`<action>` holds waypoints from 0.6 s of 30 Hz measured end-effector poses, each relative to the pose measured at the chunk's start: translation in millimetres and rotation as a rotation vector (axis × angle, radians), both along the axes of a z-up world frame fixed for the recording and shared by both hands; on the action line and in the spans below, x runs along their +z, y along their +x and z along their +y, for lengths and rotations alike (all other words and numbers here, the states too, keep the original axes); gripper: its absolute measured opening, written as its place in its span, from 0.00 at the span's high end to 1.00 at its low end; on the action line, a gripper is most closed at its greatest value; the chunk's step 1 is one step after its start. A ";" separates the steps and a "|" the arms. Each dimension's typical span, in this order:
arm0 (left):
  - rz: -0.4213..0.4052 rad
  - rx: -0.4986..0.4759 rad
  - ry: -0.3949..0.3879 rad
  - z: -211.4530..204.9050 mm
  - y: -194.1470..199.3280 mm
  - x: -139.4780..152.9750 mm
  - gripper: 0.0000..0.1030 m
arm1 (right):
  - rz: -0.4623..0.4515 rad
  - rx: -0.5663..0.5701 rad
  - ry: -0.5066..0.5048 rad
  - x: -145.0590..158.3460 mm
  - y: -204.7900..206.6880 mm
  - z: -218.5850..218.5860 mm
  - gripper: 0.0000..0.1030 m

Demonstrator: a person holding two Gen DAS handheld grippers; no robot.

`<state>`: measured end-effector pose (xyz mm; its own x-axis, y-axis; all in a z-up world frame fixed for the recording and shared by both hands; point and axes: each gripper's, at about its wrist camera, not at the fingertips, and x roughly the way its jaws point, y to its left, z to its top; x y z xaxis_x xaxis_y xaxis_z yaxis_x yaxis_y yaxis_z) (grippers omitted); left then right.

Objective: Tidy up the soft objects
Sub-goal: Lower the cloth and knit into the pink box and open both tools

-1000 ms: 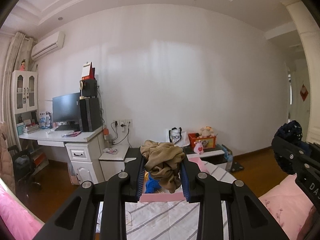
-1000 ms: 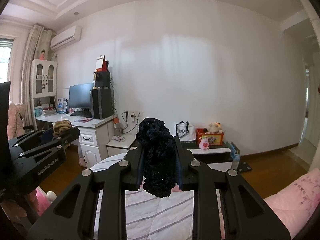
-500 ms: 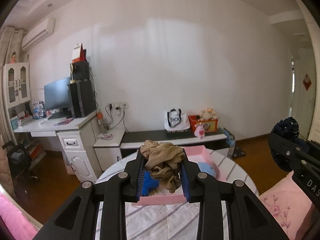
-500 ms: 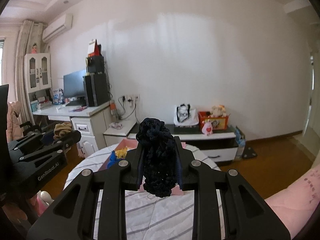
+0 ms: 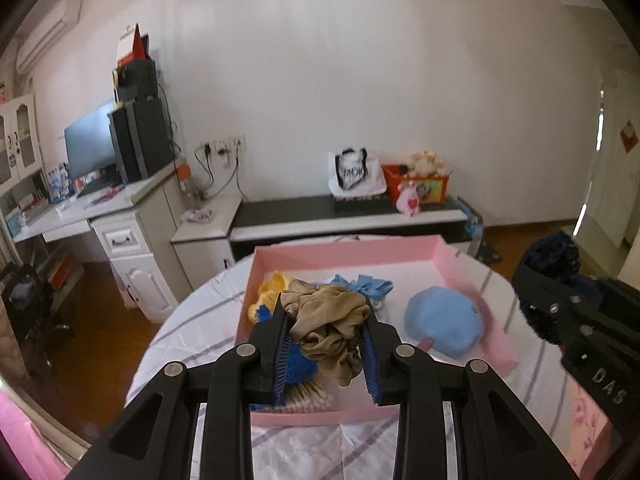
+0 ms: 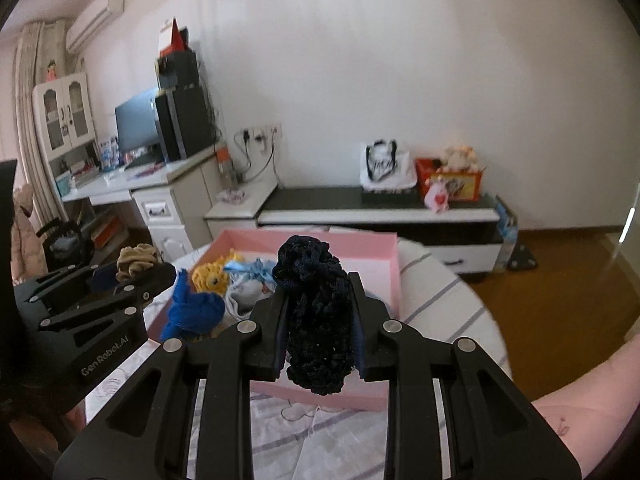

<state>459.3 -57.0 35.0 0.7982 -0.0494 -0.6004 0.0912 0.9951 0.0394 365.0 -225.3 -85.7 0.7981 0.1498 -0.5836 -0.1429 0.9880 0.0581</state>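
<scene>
The left gripper (image 5: pixel 326 334) was clamped on a tan fabric scrunchie (image 5: pixel 329 322); its blue-lined jaws pressed the bunched cloth from both sides, and the cloth hung in folds between and below them. Seen from the left wrist, the scrunchie sat at the centre of the frame, above the near half of an open pink box (image 5: pixel 438 249); whether it touched the contents could not be told.

The right gripper (image 6: pixel 316 322) was clamped on a dark navy crocheted scrunchie (image 6: pixel 314 316); the yarn filled the gap between the jaws and bulged above and below them. From the right wrist it stood at the centre, over the near wall of the pink box.

The pink box rested on a round table under a striped cloth (image 5: pixel 320 444). In the left-wrist view, a light blue round plush (image 5: pixel 442 326) lay inside at 3 o'clock from the tan scrunchie; a yellow knitted toy (image 5: pixel 268 290) lay at 10 o'clock; a pale blue ribbon piece (image 5: pixel 366 285) lay at 1 o'clock; a deep blue knitted item (image 5: pixel 298 362) sat just under the left jaw.

The right gripper appeared at the 3 o'clock edge of the left-wrist view, well apart from the left gripper.
</scene>
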 end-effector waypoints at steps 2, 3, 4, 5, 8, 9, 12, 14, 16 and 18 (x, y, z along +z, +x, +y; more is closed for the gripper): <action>0.020 0.003 0.002 -2.2 25.6 -4.7 0.72 | 0.019 0.003 -0.004 -10.0 10.5 -0.6 0.77; 0.031 0.006 0.002 -3.5 41.1 -7.0 0.72 | 0.029 0.005 -0.003 -14.0 15.7 -0.2 0.77; 0.041 0.007 0.000 -5.0 54.6 -8.4 0.72 | 0.041 0.007 -0.001 -18.7 21.9 0.1 0.77; 0.049 0.004 0.000 -5.9 67.4 -11.6 0.72 | 0.049 0.009 -0.002 -21.8 25.9 0.6 0.77; 0.070 -0.006 0.002 -9.2 95.7 -18.4 0.72 | 0.068 0.012 -0.004 -30.2 37.4 1.1 0.77; 0.073 -0.009 0.005 -9.9 104.1 -20.4 0.72 | 0.072 0.015 -0.003 -33.2 40.5 1.3 0.77; 0.089 -0.025 0.007 -12.7 124.6 -27.0 0.72 | 0.083 0.021 -0.002 -39.3 45.9 7.1 0.77; 0.104 -0.034 -0.003 -11.1 135.3 -31.1 0.72 | 0.091 0.025 -0.002 -42.5 50.9 6.0 0.76; 0.108 -0.034 -0.010 -8.4 145.5 -34.9 0.72 | 0.100 0.025 -0.001 -45.7 53.6 5.5 0.76; 0.109 -0.025 -0.006 -3.7 146.9 -40.7 0.69 | 0.106 0.025 0.002 -47.6 54.5 3.6 0.70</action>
